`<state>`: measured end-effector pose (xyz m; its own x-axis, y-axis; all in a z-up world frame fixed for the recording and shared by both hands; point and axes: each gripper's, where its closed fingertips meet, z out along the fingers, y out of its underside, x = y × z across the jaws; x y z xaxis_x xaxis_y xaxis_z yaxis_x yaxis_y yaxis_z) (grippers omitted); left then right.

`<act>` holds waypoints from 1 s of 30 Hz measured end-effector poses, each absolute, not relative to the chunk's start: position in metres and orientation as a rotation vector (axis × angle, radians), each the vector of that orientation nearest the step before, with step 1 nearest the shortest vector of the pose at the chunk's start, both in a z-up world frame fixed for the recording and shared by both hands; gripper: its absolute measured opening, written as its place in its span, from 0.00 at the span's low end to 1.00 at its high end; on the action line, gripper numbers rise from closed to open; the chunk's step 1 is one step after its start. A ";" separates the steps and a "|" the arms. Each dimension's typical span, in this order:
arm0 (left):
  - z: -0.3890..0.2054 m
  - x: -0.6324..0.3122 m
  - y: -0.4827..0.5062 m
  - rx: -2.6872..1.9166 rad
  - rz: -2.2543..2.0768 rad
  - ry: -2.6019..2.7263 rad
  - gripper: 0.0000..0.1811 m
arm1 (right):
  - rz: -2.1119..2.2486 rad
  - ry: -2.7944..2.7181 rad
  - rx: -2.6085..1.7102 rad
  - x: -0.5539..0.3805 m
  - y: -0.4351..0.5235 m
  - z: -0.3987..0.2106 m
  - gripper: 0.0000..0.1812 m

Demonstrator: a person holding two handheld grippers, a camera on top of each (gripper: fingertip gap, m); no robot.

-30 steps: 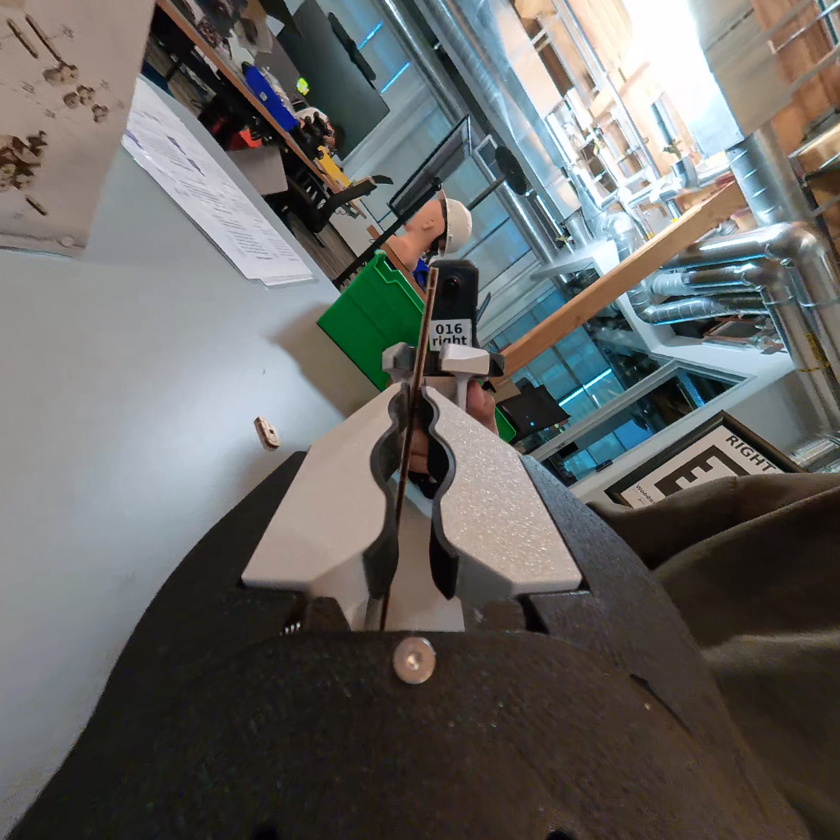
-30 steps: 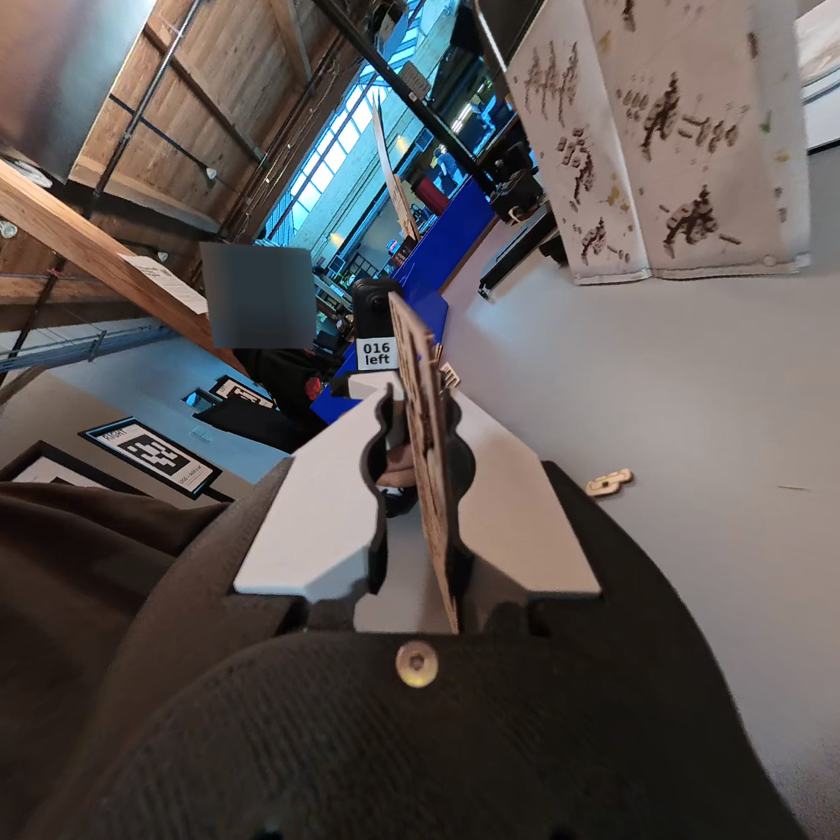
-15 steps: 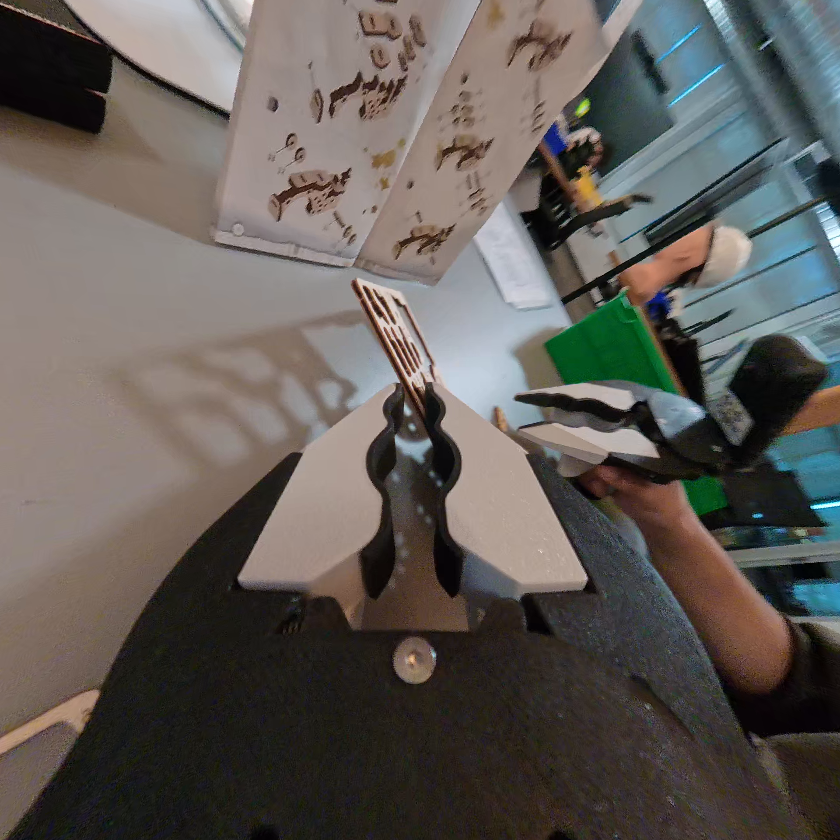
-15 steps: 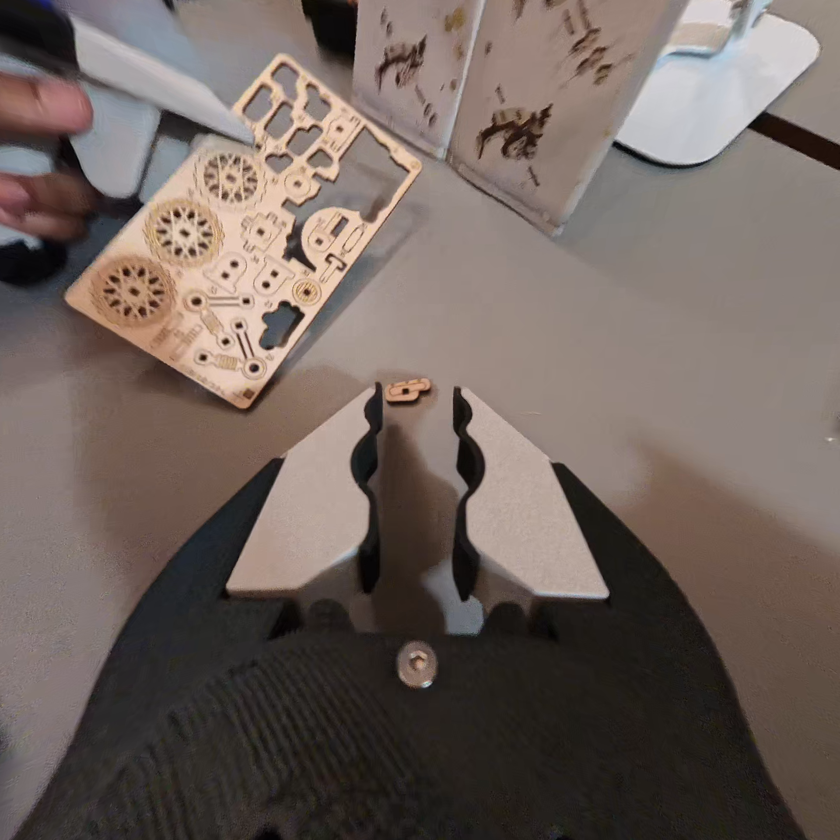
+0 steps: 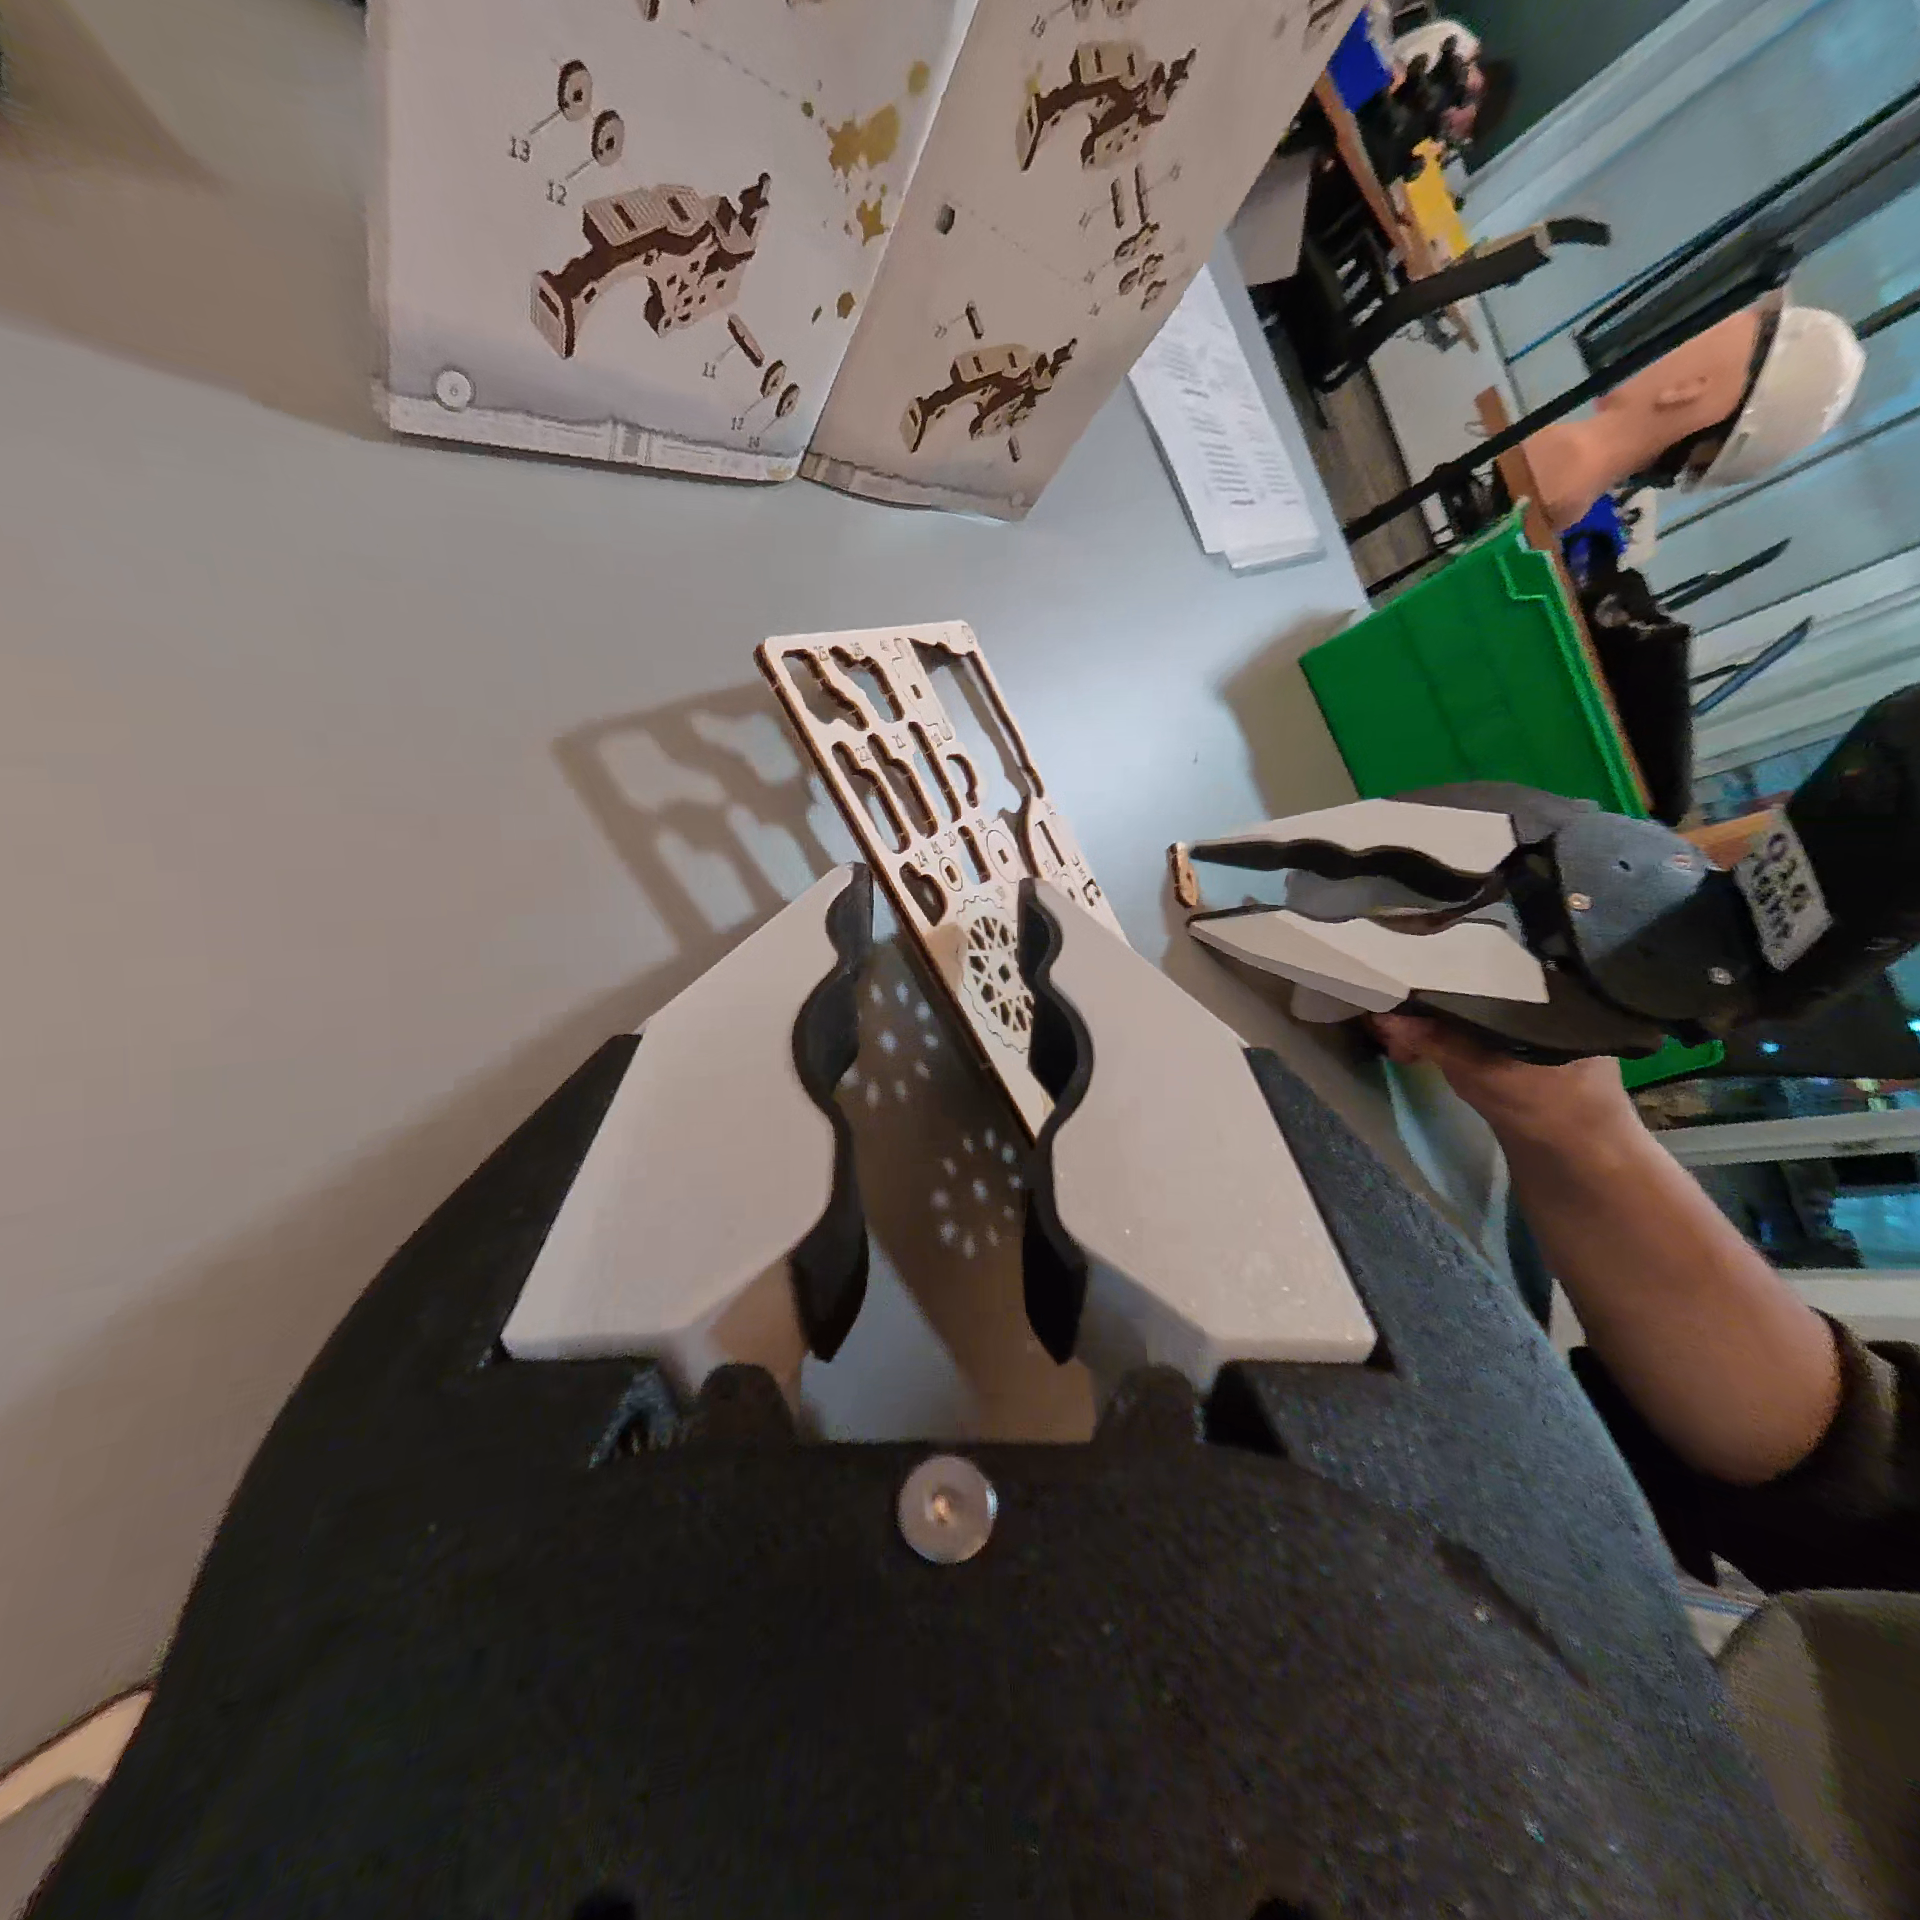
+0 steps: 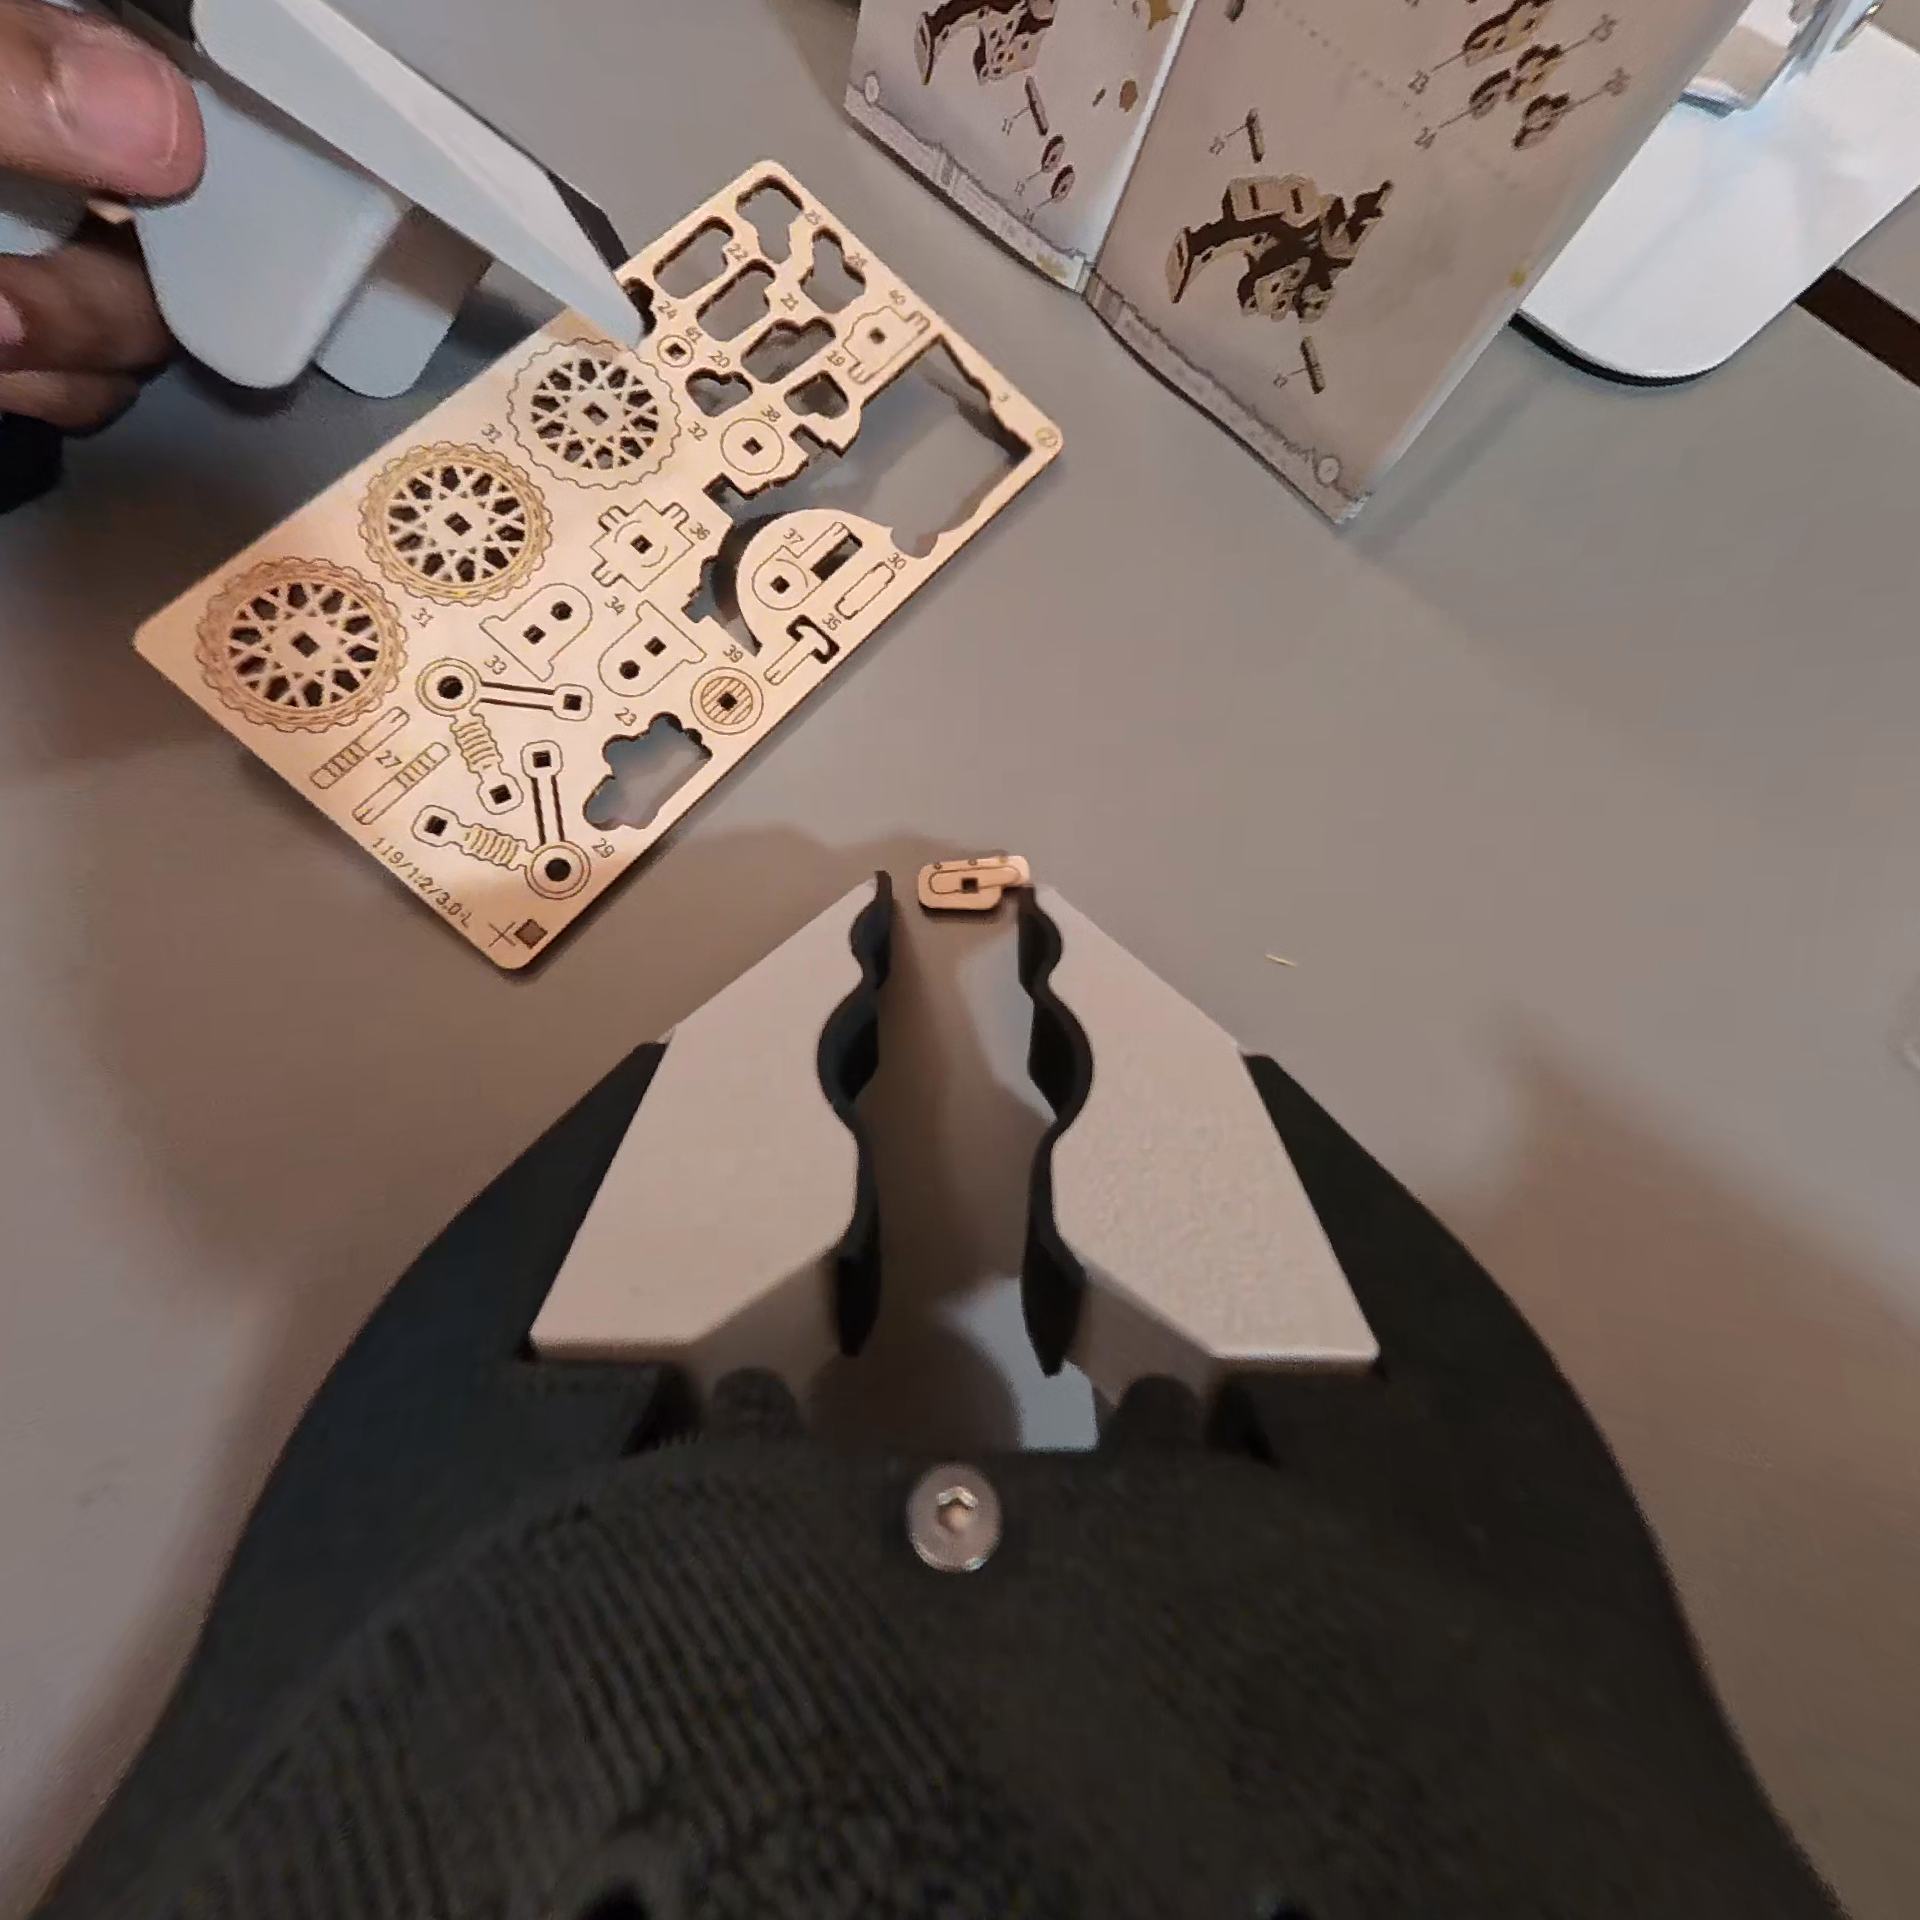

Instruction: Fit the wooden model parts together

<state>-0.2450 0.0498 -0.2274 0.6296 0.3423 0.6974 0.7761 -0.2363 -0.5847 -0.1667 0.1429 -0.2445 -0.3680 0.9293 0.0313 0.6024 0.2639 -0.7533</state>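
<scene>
Centre of the left wrist view: left gripper (image 5: 948, 894), jaws standing wide. A wooden parts sheet (image 5: 935, 810) rises tilted between them, its lower part leaning on the pad at the right of the frame; the other pad is clear of it. Whether anything pinches the sheet cannot be told.

- Wooden parts sheet, right wrist view (image 6: 582, 582): pale laser-cut card at the upper left of the frame, with three spoked wheels, link rods and small brackets in place and several empty cut-outs. One edge is on the grey table (image 6: 1351, 779), the far edge is lifted, and a grey finger of the left gripper meets it at the top.
- Right gripper (image 6: 956, 909): jaws apart, nothing between them, low over the table at centre frame. In the left wrist view it comes in from the right edge, held by a hand (image 5: 1486, 1070).
- Small wooden part (image 6: 971, 883): oblong loose piece with a slot and a square hole, flat on the table just ahead of the right gripper's fingertips, near the sheet's lower corner but apart from it.
- Instruction leaflet (image 6: 1299, 208): white folded pages with assembly drawings, standing upright at the top of both views.
- White stand base (image 6: 1714, 281): upper right, behind the leaflet.
- Green bin (image 5: 1455, 707): right of the left wrist view, at the table's far edge.
- Printed paper (image 5: 1226, 436): lying flat beyond the leaflet.
</scene>
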 end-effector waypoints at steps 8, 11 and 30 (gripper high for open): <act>-0.213 -0.252 0.044 -1.815 -0.423 -0.804 0.19 | 1.011 -2.073 -1.433 -0.166 0.140 -0.242 0.07; -0.193 -0.257 0.041 -1.724 -0.385 -0.753 0.20 | 1.126 -2.055 -1.393 -0.163 0.136 -0.230 0.07; -0.137 -0.128 0.083 -1.594 -0.778 -0.088 0.21 | 2.812 -1.674 -1.196 -0.117 0.084 -0.108 0.07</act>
